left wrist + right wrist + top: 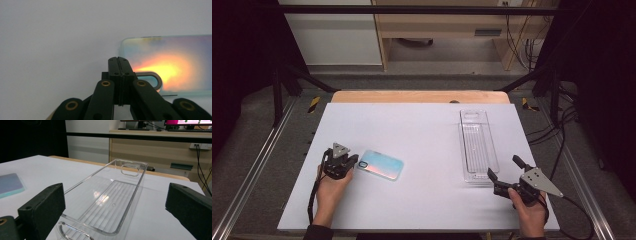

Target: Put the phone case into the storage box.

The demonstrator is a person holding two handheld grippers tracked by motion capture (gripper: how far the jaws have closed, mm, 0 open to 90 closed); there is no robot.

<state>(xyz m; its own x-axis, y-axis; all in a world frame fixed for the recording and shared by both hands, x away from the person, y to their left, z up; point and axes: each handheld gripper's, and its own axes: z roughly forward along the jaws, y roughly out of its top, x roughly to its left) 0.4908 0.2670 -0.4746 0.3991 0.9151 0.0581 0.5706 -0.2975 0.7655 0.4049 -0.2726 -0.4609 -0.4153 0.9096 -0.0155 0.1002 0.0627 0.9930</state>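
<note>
The step in hand is judged to be moving the phone case [381, 164] into the clear tray [477, 146]. The case lies flat on the tabletop [422, 200], well to the left of the tray, its camera cut-out at the end farther from the tray. A thin edge should be pinched squarely, or the case nudged gently and kept flat.

The left tongs [119, 60] are pressed together with nothing between them, and their tips are set at the case's camera corner; contact cannot be told. The right tongs [503, 172] are spread wide, empty, just beside the tray's near end.
</note>
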